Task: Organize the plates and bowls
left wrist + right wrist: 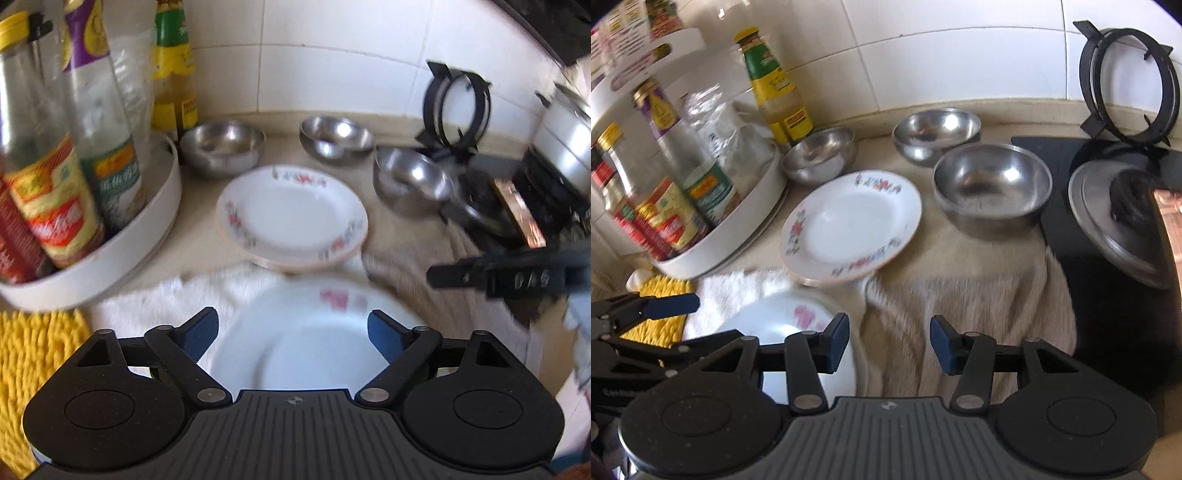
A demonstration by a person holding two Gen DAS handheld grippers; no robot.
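Hovering above the near plate (295, 354), both grippers' jaws gape, grasping nothing.

This is a home kitchen. White wall tiles (923, 48) back a beige surface (960, 122) that carries sauce bottles (670, 218) in a white round rack (738, 229), steel bowls (991, 184), flowered plates (849, 225), a black stove top (1108, 295) with a pot lid (1108, 221) and a burner ring (1130, 85).
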